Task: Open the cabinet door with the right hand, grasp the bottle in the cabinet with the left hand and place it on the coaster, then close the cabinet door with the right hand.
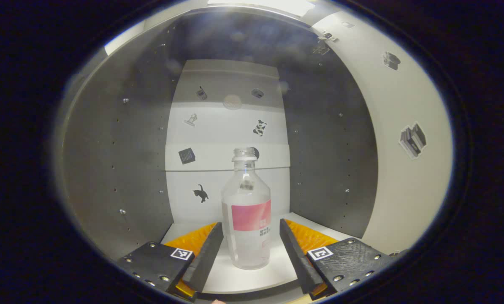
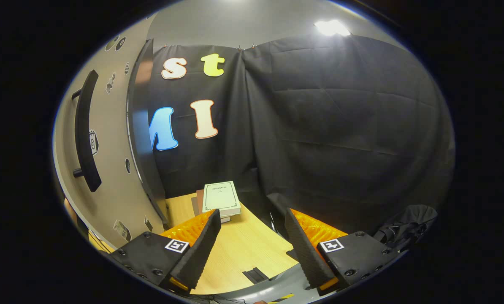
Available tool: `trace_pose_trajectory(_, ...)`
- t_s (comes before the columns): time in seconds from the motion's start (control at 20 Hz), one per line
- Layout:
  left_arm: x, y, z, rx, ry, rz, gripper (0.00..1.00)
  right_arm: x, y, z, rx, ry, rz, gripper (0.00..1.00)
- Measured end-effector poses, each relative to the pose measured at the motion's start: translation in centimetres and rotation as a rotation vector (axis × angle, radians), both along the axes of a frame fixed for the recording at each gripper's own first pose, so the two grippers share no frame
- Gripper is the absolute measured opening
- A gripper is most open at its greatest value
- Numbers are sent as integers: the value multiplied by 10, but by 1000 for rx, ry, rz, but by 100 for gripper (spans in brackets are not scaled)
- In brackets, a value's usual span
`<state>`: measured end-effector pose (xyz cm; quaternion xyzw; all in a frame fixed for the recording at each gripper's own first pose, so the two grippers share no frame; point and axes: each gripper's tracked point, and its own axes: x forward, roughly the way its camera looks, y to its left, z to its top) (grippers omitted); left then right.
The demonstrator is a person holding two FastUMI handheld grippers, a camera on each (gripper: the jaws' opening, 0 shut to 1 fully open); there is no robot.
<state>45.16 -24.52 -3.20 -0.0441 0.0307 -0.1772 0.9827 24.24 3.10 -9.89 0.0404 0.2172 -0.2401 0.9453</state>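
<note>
A clear uncapped bottle (image 1: 247, 211) with a pink label stands upright on the white floor of the cabinet (image 1: 117, 169). My left gripper (image 1: 251, 230) is open, its fingers on either side of the bottle's lower body with a small gap on each side. The cabinet door (image 2: 108, 169) stands swung open at the left of the right gripper view, its dark bar handle (image 2: 85, 131) facing me. My right gripper (image 2: 252, 219) is open and holds nothing, a little to the right of the door, above the wooden table (image 2: 235, 253).
The cabinet has grey side walls and a white back panel (image 1: 226, 126) with stickers; the open door's inner face (image 1: 404, 139) is on the right. Stacked books (image 2: 220, 198) lie on the table by the black cloth wall. A dark bundle (image 2: 408, 228) sits at the far right.
</note>
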Motion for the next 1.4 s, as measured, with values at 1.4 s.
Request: trace_pose_trajectory(1.4,-260,155,-90,-13,31,196,72,54,25,-5,62,-126,322,93)
